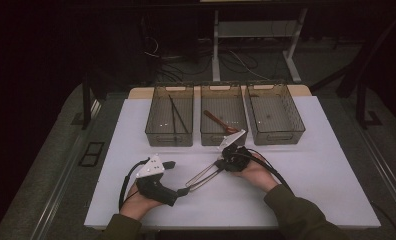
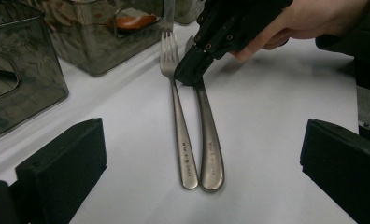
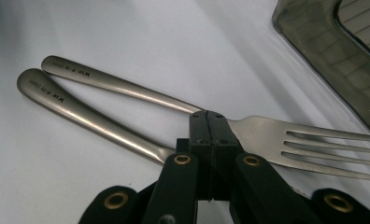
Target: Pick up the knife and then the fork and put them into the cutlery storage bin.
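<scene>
R gripper [image 1: 221, 161] is sitting w/ its jaws pressed fully together, nothing between the pads; in the right gripper view the closed tips are pointing down at the gap between the fork [image 3: 286, 140] and the second utensil [image 3: 89, 116], right where the 2 necks meet. In the left gripper view those same closed tips are resting at about 12 o'clock from the handle ends, touching or just above the fork neck, can't tell which. The person's R hand [image 1: 253, 170] is wrapping the gripper body.

Fork [image 2: 176, 112] & the other utensil [image 2: 206, 135] are lying flat on the white table [image 1: 311, 165], side by side, handle ends touching, heads spreading apart a bit. The second utensil's head is hidden behind the gripper, so spoon or knife can't be told. In the high view the pair is lying between the 2 grippers, running from approx 7 o'clock up to 1 o'clock.

L gripper [image 1: 171, 164] is standing wide open, jaws empty, both black pads framing the handle ends in its own view but staying well apart from them. L hand [image 1: 143, 200] is holding it at approx 8 o'clock from the cutlery.

3 smoky bins are lining up at 12 o'clock: L bin [image 1: 170, 115] w/ thin dark sticks, middle bin [image 1: 223, 114] w/ a wooden spoon [image 1: 218, 121], R bin [image 1: 275, 112]
</scene>
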Demonstrator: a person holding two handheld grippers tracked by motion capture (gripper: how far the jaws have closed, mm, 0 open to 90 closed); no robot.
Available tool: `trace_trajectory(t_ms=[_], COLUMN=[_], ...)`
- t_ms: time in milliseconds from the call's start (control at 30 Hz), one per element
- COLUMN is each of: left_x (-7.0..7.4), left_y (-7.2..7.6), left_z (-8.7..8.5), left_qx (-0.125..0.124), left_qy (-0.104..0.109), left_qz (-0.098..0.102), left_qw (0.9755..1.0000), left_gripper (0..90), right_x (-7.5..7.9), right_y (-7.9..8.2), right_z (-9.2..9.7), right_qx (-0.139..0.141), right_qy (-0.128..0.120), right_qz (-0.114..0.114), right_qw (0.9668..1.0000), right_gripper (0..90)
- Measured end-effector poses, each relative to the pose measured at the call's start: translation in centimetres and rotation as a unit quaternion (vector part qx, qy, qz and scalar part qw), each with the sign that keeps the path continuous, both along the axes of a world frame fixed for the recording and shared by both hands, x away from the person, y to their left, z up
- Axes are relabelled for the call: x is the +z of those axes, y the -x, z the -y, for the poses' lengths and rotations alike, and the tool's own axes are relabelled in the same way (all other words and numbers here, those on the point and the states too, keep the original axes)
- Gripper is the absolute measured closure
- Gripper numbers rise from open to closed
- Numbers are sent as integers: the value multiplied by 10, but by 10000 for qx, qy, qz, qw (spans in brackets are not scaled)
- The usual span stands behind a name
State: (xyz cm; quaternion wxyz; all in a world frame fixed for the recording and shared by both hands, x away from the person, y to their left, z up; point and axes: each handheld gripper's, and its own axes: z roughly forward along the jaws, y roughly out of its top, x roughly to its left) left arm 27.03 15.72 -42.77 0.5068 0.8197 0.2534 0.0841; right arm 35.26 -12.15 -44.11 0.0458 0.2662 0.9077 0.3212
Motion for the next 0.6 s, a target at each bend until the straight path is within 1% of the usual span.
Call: trace_trajectory(t_ms=[67,100,133,167,200,233,267,300,367,567,600], left_x=[0,0,0,0,0,0,0,0,0,0,1], left_y=[0,0,0,0,0,0,0,0,1,1,1], left_z=[0,0,0,0,0,0,0,0,0,0,0], left_qx=[0,0,1,2,6,7,6,3,6,7,7], left_qy=[-1,1,3,4,2,3,2,3,2,1,0], left_qz=[0,0,1,2,-5,-8,-7,-1,-3,2,2], left_qw=[10000,10000,10000,10000,10000,10000,10000,10000,10000,10000,10000], left_gripper=[0,0,0,0,0,0,0,0,0,0,0], right_x=[0,1,1,2,2,2,2,3,3,6,6], right_y=[0,1,1,2,2,2,2,3,4,11,12], right_z=[1,1,2,2,2,3,3,4,5,10,10], right_qx=[5,13,31,48,88,133,142,163,228,444,453], right_qy=[62,22,74,87,87,149,168,145,234,347,302], right_qz=[4,-86,-59,-91,-121,-73,-91,-169,-154,-328,-398], right_qw=[10000,10000,10000,9999,9999,9998,9997,9996,9993,9979,9977], right_gripper=[891,891,891,891,891,891,891,891,891,891,891])
